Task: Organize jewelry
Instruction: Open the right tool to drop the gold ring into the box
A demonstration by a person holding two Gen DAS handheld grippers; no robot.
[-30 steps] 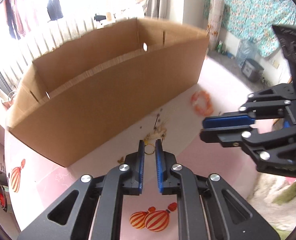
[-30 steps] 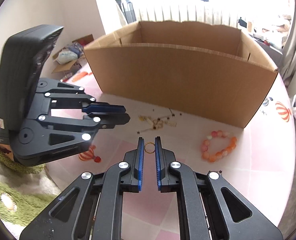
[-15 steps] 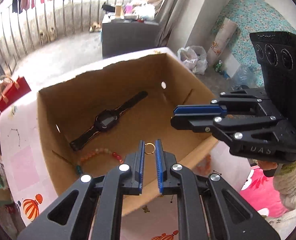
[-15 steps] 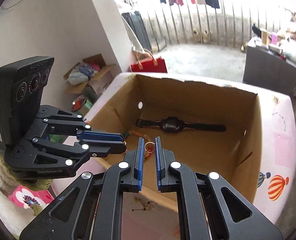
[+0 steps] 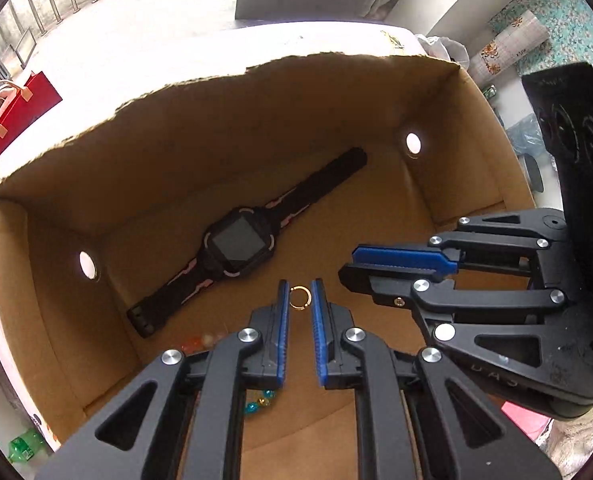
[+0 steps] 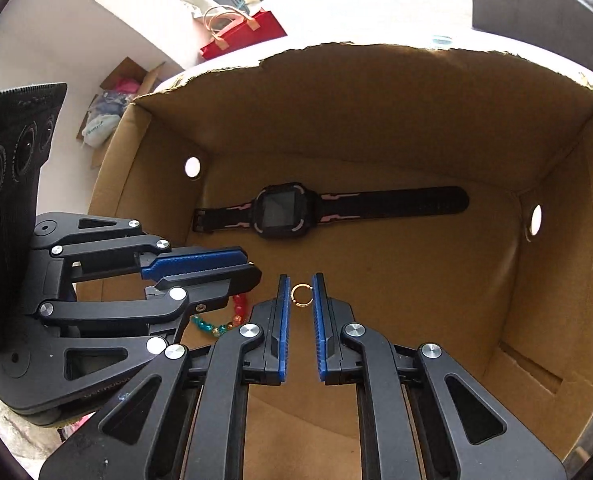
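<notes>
Since the earlier frames both grippers have moved from above the table to deep inside the cardboard box (image 5: pixel 224 128). The left gripper (image 5: pixel 299 300) pinches one gold ring (image 5: pixel 299 298) narrowly; the right gripper (image 6: pixel 301 296) pinches a second ring (image 6: pixel 302 295) likewise. One black watch (image 6: pixel 284 210) lies at twelve o'clock, one beaded bracelet (image 6: pixel 232 318) at nine.

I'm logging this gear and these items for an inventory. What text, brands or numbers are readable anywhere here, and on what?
"DAS": faint raised letters on the body of the right tongs; first letter uncertain.
Raised lettering on the left tongs body: too blurred to read.
Blue print on the white bag: too small to read.
Watch: screen dark, no text.
Gold ring between the pads: no marking visible.
</notes>
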